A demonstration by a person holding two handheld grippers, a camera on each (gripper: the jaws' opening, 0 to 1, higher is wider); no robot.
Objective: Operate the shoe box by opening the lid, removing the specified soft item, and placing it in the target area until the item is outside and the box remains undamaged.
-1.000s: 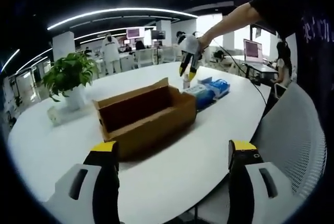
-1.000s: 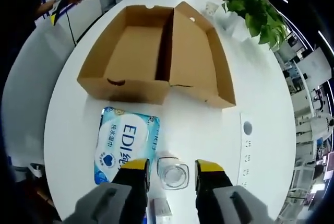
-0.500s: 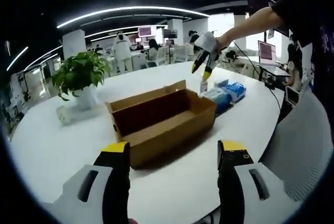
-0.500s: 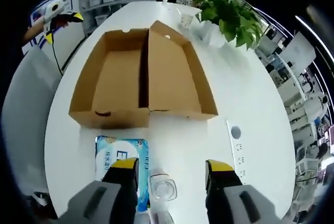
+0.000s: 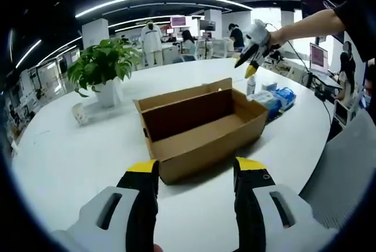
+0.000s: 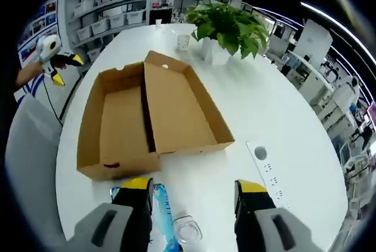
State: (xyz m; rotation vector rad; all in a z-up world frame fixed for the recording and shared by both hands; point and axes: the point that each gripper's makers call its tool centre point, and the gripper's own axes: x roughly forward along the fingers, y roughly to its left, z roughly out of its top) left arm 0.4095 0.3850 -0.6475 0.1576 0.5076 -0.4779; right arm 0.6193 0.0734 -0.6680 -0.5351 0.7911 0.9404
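White worktop point(image 5: 70, 158) carries one open box point(image 5: 200, 126), one wipes pack point(image 5: 276, 98), one bottle point(image 6: 187, 231) and one plant point(image 5: 103, 67). Left gripper point(image 5: 191, 172) and right gripper point(image 6: 194, 190) both gape, empty, pack beyond box.

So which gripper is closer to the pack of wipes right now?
Right. The right gripper hangs just above the pack of wipes, while the left gripper is across the open box from it.

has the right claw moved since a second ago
Yes. In the left gripper view the right claw has risen higher above the clear bottle, which stands in place beside the shoe box.
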